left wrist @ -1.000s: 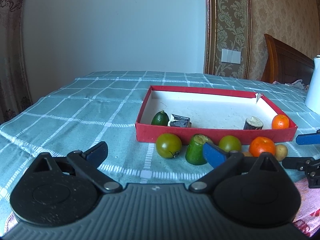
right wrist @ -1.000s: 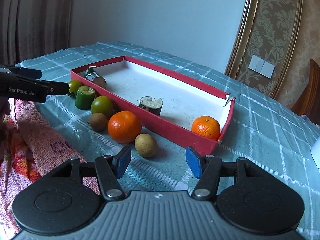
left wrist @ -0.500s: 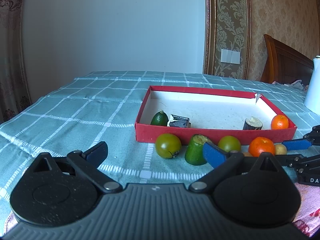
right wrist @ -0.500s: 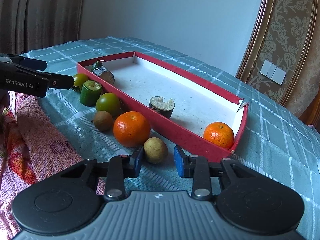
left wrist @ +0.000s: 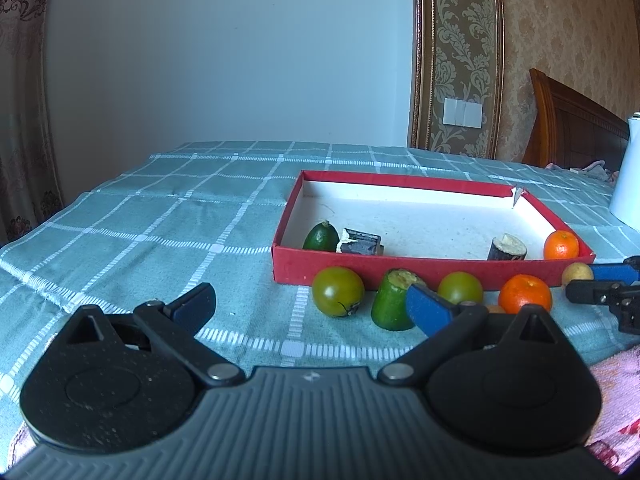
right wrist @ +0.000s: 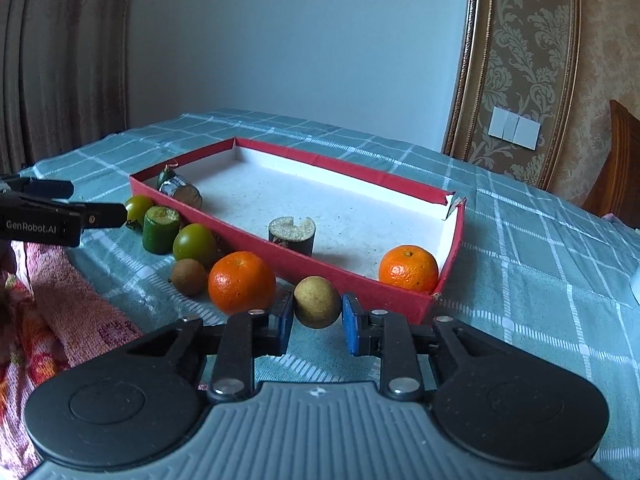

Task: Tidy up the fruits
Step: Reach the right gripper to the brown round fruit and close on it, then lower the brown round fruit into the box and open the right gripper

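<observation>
Right gripper point(right wrist: 316, 322): low centre of the right wrist view, its blue pads set either side of the small yellow-brown fruit point(right wrist: 317, 301); a sliver of gap shows on each side, so the jaws are part-open and bracket the fruit without yet squeezing it.
Why so placed: the fruit sits on the cloth just outside the tray's near wall, so it looks like the next piece to be lifted in.
Left gripper point(left wrist: 308, 306): bottom of the left wrist view, jaws spread wide and holding nothing; it hangs low over the checked tablecloth point(left wrist: 160, 216), probably waiting its turn.
Red tray point(right wrist: 452, 248): middle of both views, white inside; it holds a small orange point(right wrist: 408, 268) in its right corner, a dark cut stub point(right wrist: 291, 234), and at the left end a green fruit point(left wrist: 321, 237) beside another dark stub point(left wrist: 360, 242).
Still outside: a row along the tray's front wall, namely a green tomato point(left wrist: 338, 291), a cut green piece point(left wrist: 394, 304), a second green tomato point(left wrist: 460, 288), a brown kiwi-like fruit point(right wrist: 189, 277) and a large orange point(right wrist: 242, 282).
Progress: judged early, most pieces still lie on the cloth.
Risk: the large orange touches or nearly touches the left pad and may get nudged.
</observation>
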{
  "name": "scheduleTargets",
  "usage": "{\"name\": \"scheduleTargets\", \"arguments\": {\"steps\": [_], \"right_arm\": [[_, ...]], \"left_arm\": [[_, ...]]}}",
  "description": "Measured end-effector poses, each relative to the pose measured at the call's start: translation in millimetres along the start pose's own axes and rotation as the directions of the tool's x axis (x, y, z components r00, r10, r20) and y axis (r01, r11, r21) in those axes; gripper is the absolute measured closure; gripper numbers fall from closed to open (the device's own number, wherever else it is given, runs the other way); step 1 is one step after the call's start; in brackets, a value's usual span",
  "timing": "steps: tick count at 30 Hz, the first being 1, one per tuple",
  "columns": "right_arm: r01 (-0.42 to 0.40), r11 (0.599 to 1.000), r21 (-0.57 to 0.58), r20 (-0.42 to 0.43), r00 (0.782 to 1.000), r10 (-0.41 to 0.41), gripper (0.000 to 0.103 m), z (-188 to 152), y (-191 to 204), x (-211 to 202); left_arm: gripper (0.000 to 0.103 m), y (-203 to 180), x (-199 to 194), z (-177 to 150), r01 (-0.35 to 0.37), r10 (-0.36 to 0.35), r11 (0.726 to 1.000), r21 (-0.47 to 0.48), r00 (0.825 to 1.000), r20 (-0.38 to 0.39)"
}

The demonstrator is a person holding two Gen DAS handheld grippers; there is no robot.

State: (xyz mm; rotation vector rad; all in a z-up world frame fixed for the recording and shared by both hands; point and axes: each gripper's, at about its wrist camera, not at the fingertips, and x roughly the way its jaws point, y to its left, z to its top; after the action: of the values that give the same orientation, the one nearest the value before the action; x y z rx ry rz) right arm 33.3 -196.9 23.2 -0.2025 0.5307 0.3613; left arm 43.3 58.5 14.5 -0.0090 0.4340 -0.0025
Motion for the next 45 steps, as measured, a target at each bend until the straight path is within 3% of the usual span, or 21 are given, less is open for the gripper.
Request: {"name": "scheduleTargets", "arguments": {"steps": [7,16,39,45], "right_arm": [[0.018,0.995,0.098,0.069,0.997,-0.025,0.077,14.5,-9.6,-8.1],[0.018,0.981,0.195,0.098,0.995,-0.037,0.077,26.4,-20.2,-0.5],[0.061,0.967,0.248,0.076,0.994,-0.082,0.077,26.0,-27.8,23.8],[0.051,0.946,0.319,0.037,0.997,-0.066,0.077,26.9,-39.1,32.9]], "left_arm": [[0.002,1.1,1.8,-0.1,-0.006,0.006,1.000,-0.005,1.000,-0.005],[0.002,0.9,3.8,-0.8,-0.011,0.011,1.000,-0.009,1.000,-0.010],[0.002,1.4,3.8,-1.2,-0.008,0.008,1.000,-0.012,1.000,-0.011],[0.002,1.2,4.2,-1.4,-0.009,0.009,1.000,-0.014,1.000,-0.013]]}}
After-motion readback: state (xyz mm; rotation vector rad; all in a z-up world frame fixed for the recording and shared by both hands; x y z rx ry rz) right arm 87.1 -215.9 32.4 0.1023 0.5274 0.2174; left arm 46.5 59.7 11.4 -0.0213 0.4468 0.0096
